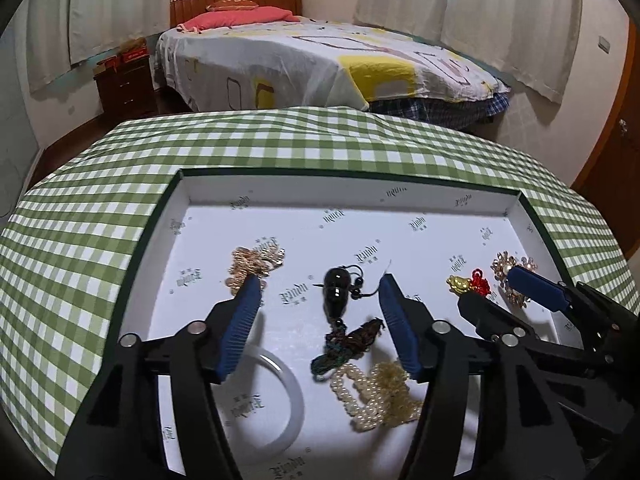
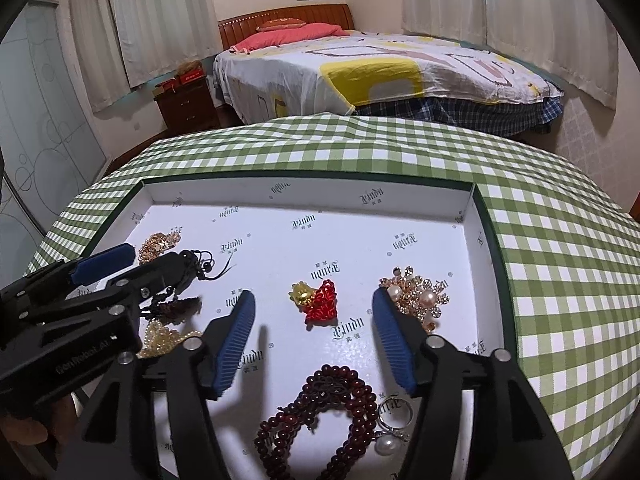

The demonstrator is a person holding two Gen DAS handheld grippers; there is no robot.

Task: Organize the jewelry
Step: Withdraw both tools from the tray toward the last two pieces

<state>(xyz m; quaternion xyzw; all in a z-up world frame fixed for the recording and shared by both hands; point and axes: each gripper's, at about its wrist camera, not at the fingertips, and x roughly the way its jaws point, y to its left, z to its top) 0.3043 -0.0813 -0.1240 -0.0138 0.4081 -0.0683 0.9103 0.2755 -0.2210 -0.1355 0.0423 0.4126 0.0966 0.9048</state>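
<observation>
- Left gripper [image 1: 318, 288]: spread wide over the black gourd pendant [image 1: 335, 291], clear of it.
- Right gripper [image 2: 314, 302]: spread wide around the red knot charm [image 2: 320, 306], not touching.
- All inside the white tray [image 2: 468, 204] on checked cloth [image 2: 560, 280].

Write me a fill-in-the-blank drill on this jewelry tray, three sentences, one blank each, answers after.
1. Between the open fingers of the left gripper lies a pendant whose colour is ____.
2. Both grippers hover over a white tray that rests on a cloth checked white and ____.
3. Ahead of the right gripper lies a gold charm tied with a knot whose colour is ____.

Missing words: black; green; red
</observation>
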